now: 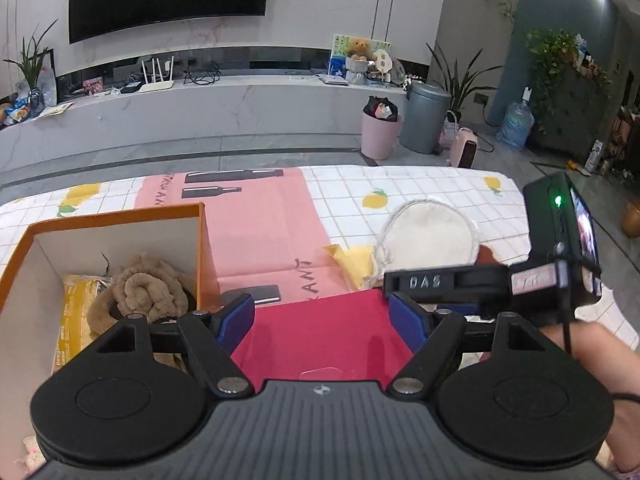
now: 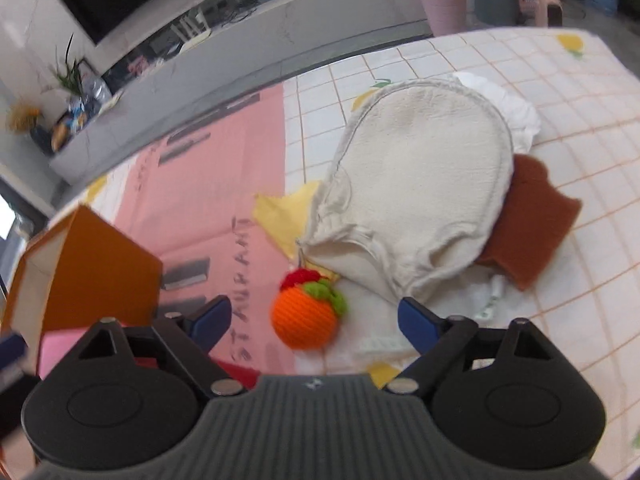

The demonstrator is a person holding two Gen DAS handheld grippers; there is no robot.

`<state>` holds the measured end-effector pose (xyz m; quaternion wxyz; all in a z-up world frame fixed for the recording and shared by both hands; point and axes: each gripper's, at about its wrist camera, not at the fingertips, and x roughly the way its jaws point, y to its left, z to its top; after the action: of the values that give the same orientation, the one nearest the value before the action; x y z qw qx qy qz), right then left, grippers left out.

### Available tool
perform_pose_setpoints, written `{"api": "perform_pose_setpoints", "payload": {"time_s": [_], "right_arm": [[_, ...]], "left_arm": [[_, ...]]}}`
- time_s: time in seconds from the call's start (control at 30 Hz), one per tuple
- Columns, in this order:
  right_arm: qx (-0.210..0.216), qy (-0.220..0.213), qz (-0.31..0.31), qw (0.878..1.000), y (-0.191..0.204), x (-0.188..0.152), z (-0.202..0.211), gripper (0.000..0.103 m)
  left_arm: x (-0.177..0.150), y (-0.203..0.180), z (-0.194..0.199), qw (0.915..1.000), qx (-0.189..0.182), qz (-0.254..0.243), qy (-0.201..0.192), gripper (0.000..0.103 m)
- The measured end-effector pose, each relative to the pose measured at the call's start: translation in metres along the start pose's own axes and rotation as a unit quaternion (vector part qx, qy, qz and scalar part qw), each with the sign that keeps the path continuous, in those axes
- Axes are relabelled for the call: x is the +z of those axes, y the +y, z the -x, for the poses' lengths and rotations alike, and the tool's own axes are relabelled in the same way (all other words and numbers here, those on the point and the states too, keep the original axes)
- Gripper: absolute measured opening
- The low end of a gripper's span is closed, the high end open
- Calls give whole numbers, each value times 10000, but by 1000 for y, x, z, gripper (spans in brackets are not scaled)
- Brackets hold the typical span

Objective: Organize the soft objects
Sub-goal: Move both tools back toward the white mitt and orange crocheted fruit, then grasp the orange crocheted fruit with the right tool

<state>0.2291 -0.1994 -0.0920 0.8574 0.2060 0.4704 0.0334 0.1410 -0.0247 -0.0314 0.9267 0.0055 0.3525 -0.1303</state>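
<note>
An orange box stands at the left and holds a brown furry item and a yellow packet. My left gripper is open and empty above a red cloth beside the box. My right gripper is open over an orange knitted ball with green and red trim; the ball lies between the fingers. Beyond it lie a cream cloth pouch, a yellow cloth, a brown cloth and a white cloth. The box also shows in the right wrist view.
A pink printed sheet and a lemon-pattern tablecloth cover the table. The right gripper's body crosses the left wrist view at the right. Beyond the table stand a pink bin, a grey bin and a TV bench.
</note>
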Motion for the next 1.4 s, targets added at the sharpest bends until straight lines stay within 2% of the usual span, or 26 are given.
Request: {"api": "perform_pose_setpoints", "payload": {"time_s": [0.13, 0.2, 0.27, 0.43, 0.57, 0.67, 0.73, 0.87, 0.97, 1.1, 1.23, 1.3, 1.4], "right_arm": [[297, 32, -303, 9991, -6, 1, -6, 83], [300, 81, -578, 9978, -12, 1, -7, 70], [184, 32, -723, 9972, -19, 1, -8, 70], [227, 55, -950, 9952, -22, 0, -15, 68], [45, -75, -675, 9977, -10, -3, -18, 62], [-61, -36, -424, 9991, -2, -9, -22, 52], [25, -32, -374, 9993, 0, -10, -23, 47], [-75, 119, -424, 9990, -2, -8, -11, 46], [-417, 375, 84, 9984, 1, -7, 3, 46], [-1105, 479, 716, 9901, -4, -20, 24, 46], [-1734, 738, 1561, 9696, 0, -34, 28, 47], [-1759, 826, 1707, 9660, -1, -36, 25, 47], [-1701, 915, 1564, 9686, -4, -36, 16, 47]], "left_arm": [[0, 2, -7, 9998, 188, 38, 84, 90], [-1, 6, -8, 9996, 200, 120, 149, 90], [-3, 8, -6, 9996, 214, 145, 132, 90], [-3, 7, -5, 9997, 174, 130, 142, 90], [-7, 3, -5, 9994, 320, -57, 120, 90], [-7, -2, -5, 9990, 397, -182, 103, 90], [-7, -3, -6, 9988, 412, -238, 99, 90], [-9, -4, -5, 9986, 431, -316, 54, 91], [-9, -2, -4, 9986, 420, -322, 74, 91], [-9, -2, -3, 9985, 437, -314, 80, 91], [-10, -3, -2, 9984, 437, -337, 84, 91], [-11, -3, -2, 9984, 439, -352, 78, 91], [-11, -5, -2, 9985, 404, -360, 82, 91]]}}
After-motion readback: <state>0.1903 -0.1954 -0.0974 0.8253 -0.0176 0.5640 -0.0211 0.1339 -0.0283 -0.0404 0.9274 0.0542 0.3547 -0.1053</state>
